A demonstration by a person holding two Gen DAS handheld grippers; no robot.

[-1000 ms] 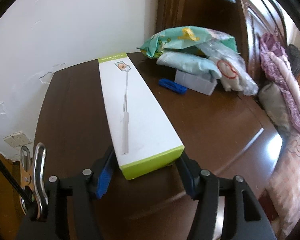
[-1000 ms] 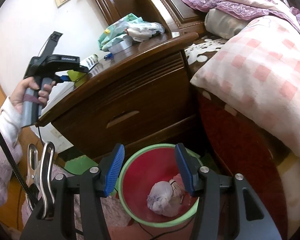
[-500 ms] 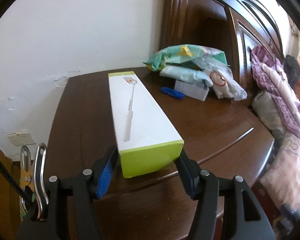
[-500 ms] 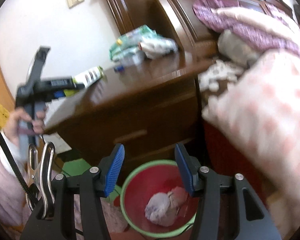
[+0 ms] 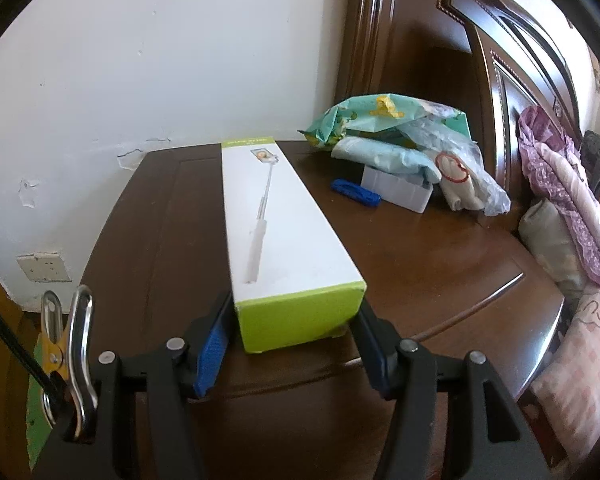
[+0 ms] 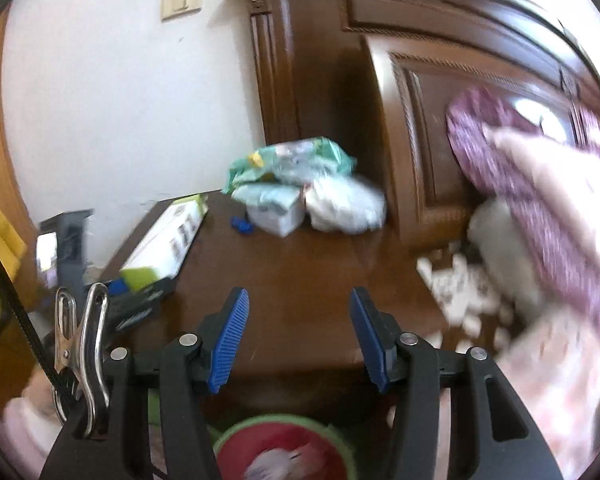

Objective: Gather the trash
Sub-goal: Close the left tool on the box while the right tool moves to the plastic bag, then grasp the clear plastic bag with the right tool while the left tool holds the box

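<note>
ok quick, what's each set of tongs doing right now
left tongs: closed on the near end of the white and green box.
right tongs: open, holding nothing, above the nightstand.

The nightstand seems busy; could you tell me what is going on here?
A person is collecting trash with two handheld grippers. The left gripper straddles the near end of the long white and green box on the nightstand. The right gripper hangs open and empty above the red bin.
</note>
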